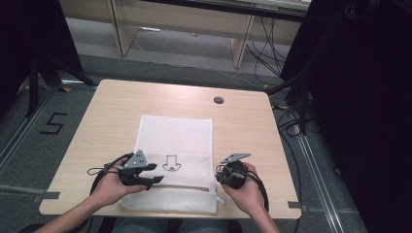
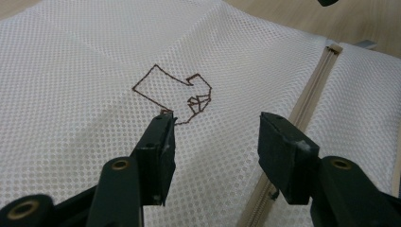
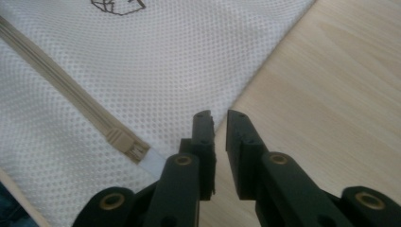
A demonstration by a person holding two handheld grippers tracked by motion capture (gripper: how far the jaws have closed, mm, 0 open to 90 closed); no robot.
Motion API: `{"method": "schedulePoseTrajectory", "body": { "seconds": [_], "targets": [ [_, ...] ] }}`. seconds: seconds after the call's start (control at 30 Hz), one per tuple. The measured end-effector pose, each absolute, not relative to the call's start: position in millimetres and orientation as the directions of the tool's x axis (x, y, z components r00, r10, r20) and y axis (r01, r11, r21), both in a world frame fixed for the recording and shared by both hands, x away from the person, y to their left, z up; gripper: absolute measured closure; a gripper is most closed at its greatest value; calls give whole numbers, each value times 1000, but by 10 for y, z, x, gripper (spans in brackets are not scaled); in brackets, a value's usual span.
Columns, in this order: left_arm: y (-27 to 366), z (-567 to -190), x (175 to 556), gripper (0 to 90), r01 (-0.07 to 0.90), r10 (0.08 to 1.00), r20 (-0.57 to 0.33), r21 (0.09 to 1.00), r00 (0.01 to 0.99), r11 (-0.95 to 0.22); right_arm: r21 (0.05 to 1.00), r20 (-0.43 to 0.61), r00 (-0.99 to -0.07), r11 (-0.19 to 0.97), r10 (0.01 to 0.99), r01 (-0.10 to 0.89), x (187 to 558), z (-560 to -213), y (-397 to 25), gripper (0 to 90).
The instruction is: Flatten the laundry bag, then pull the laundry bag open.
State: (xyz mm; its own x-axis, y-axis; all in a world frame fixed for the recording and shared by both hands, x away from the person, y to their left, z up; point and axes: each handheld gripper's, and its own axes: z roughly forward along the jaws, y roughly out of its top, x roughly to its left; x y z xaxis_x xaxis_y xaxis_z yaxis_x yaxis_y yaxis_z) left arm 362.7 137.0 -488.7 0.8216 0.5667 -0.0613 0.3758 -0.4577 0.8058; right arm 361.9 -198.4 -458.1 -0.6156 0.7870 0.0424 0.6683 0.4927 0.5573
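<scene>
White mesh laundry bag [image 1: 177,141] lies flat on bench [image 1: 97,121], centre toward near edge, beige zipper [image 1: 187,187] running parallel to that edge. Judged light, limp, thin – will sag and fold when lifted, mesh may slip between pads. Left tool [image 2: 215,137] low over bag beside brown line print [image 2: 182,94], jaws well apart, zipper just right of them. Right tool [image 3: 220,137] near bag's right edge, jaws almost together, narrow gap, gripping nothing. Best hold – stiffer zipper end [image 3: 126,145] or hemmed corner

A round grommet [image 1: 218,100] is set in the far part of the wooden table [image 1: 121,104]; cables [image 1: 267,48] are strewn on the floor beyond.
</scene>
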Motion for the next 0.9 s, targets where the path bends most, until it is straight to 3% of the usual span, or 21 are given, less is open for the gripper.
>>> {"method": "schedulePoseTrajectory", "body": {
  "seconds": [0.2, 0.43, 0.67, 0.7, 0.9],
  "targets": [
    [1369, -4897, 3594, 484, 354, 552, -54, 818, 832, -454, 549, 35, -616, 500, 787, 670, 3644, -4544, -2018, 883],
    [1302, -4907, 3585, 509, 373, 548, -79, 812, 833, -450, 589, 71, -592, 445, 803, 675, 3673, -4556, -2031, 847],
    [1278, -4928, 3574, 519, 355, 523, -65, 805, 850, -476, 534, 60, -645, 521, 762, 666, 3680, -4601, -2035, 889],
    [1271, -4928, 3582, 519, 346, 512, -65, 808, 857, -477, 504, 96, -619, 498, 780, 706, 3660, -4602, -2020, 900],
    [1186, -4904, 3576, 521, 340, 493, -70, 807, 867, -483, 496, 112, -619, 496, 777, 713, 3629, -4609, -1990, 900]
  ]
}}
